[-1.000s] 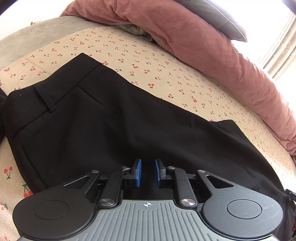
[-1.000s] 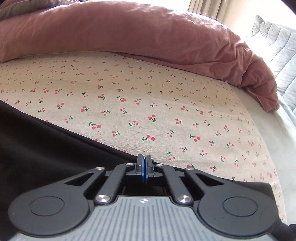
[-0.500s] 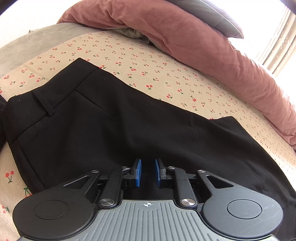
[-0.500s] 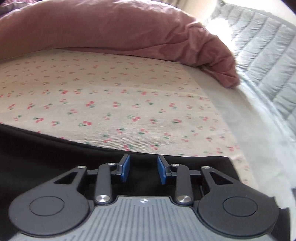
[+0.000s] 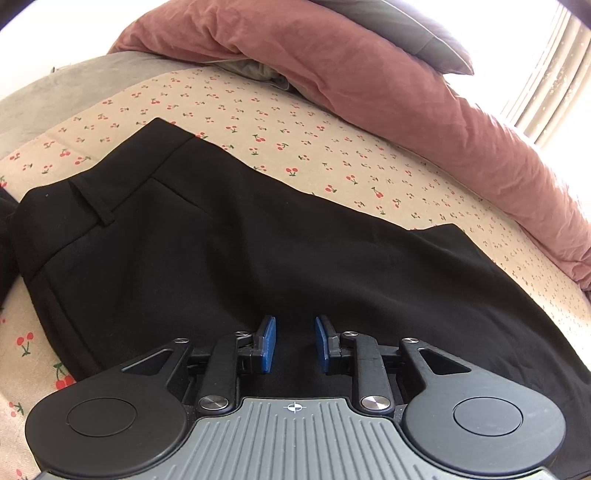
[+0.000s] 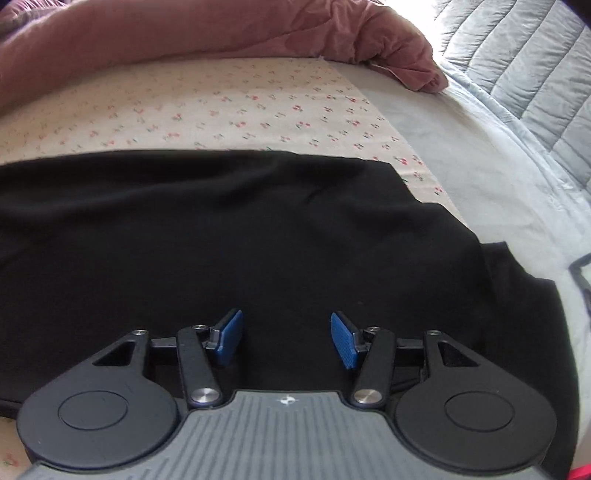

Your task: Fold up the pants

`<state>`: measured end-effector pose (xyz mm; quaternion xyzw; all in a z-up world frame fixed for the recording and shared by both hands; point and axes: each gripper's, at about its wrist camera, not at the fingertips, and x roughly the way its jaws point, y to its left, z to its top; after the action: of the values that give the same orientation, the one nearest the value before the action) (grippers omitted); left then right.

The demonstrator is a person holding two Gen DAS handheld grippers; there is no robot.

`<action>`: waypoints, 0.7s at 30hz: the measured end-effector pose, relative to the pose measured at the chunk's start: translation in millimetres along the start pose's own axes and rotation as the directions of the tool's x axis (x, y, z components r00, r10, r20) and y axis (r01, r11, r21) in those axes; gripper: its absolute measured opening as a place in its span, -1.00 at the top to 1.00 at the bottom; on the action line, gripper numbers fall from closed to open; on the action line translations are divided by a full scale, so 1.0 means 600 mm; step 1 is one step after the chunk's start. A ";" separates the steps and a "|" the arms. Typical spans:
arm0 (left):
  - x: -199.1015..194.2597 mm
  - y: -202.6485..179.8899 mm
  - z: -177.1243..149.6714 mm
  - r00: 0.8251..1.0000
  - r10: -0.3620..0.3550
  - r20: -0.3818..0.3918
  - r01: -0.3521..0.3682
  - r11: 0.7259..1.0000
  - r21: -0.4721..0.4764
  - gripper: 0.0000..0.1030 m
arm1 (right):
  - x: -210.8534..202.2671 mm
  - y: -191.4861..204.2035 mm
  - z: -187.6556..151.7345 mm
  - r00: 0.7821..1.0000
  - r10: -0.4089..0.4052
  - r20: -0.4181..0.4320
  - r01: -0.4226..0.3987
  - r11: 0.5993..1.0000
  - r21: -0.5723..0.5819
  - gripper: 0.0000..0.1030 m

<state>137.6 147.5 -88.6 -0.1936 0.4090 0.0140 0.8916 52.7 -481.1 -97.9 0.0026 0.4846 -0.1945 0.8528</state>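
Two tongs are in play, one per hand, each with two blue-padded fingers. Left tongs (image 5: 294, 345) hang over the black pants (image 5: 221, 266) with a narrow gap between the pads and nothing caught in it. Right tongs (image 6: 287, 339) stand spread much wider, also empty, above the same pants (image 6: 240, 236).

One pair of pants lies flat on the bed, on the cherry-print sheet (image 5: 303, 147). In the left wrist view the waistband with one visible belt loop (image 5: 92, 205) sits at the left end of the pants, and the cloth runs off to the right under the tongs. In the right wrist view the far edge of the pants is a nearly straight line, and at their right end two layers show as stepped corners, the lower one sticking out past the upper.

Beyond the pants, across a strip of bare sheet (image 6: 221, 114), lies one bunched pink duvet (image 5: 388, 92), well apart from them. One grey pillow (image 5: 406, 33) rests on top of the duvet. One pale grey quilted cover (image 6: 517, 66) lies to the right of the pants.
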 end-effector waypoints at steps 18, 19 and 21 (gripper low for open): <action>-0.106 0.155 -0.043 0.999 0.006 -0.043 -0.014 0.980 -0.198 0.13 | -0.050 0.009 -0.081 0.990 0.132 0.053 -0.126 0.987 -0.100 0.14; -0.106 0.165 -0.045 0.999 -0.008 -0.043 -0.002 0.975 -0.223 0.13 | -0.051 0.008 -0.081 0.989 0.132 0.060 -0.125 0.987 -0.104 0.10; -0.117 0.181 -0.047 0.999 -0.016 -0.034 0.007 0.967 -0.255 0.13 | -0.051 -0.010 -0.077 0.993 0.106 0.060 -0.103 0.994 -0.048 0.09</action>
<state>50.7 247.4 -89.9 -0.3090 0.4186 0.0580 0.8520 -1.4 -467.9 -96.1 0.0027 0.4612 -0.1387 0.8764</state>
